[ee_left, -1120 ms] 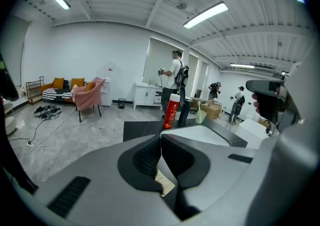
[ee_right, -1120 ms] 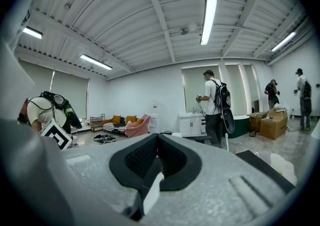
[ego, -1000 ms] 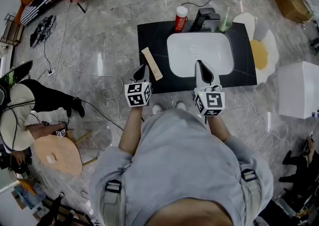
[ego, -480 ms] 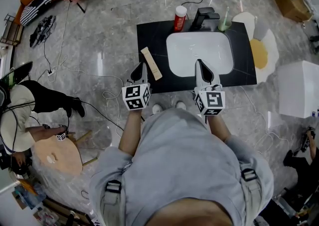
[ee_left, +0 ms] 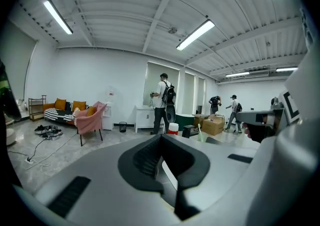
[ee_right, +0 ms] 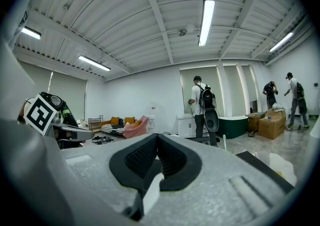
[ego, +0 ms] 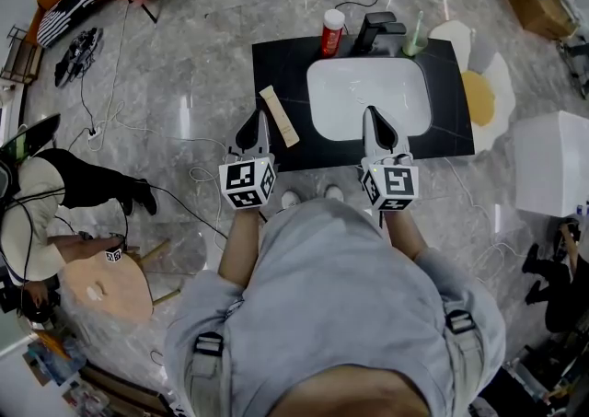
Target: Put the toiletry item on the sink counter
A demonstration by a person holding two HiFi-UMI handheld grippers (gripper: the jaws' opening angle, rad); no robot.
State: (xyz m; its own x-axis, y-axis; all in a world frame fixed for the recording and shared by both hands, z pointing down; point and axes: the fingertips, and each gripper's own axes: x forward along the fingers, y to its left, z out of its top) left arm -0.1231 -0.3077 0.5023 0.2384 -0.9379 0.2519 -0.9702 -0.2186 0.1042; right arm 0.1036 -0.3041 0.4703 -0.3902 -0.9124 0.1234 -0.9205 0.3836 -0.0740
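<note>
The white sink basin (ego: 368,93) is sunk into the black table (ego: 451,84), and its inside shows only bare white. Along the table's far edge stand a red bottle with a white cap (ego: 332,34), a black faucet (ego: 377,33) and a green cup (ego: 413,45) with a thin pale stick standing in it.

The toiletry item, a flat tan tube (ego: 280,117), lies on the left part of the table, left of the basin and apart from it. Its long axis runs on a slant, the far end pointing toward the far left and the near end toward the table's near edge.

The left hand-held gripper (ego: 259,117) has its jaws pressed together with nothing between them. Its tip sits at the table's left edge, just beside the tube's left side about midway along it; whether they touch cannot be told. The right hand-held gripper (ego: 370,113) also has its jaws closed on nothing, its tip over the basin's near rim, well apart from the tube.
</note>
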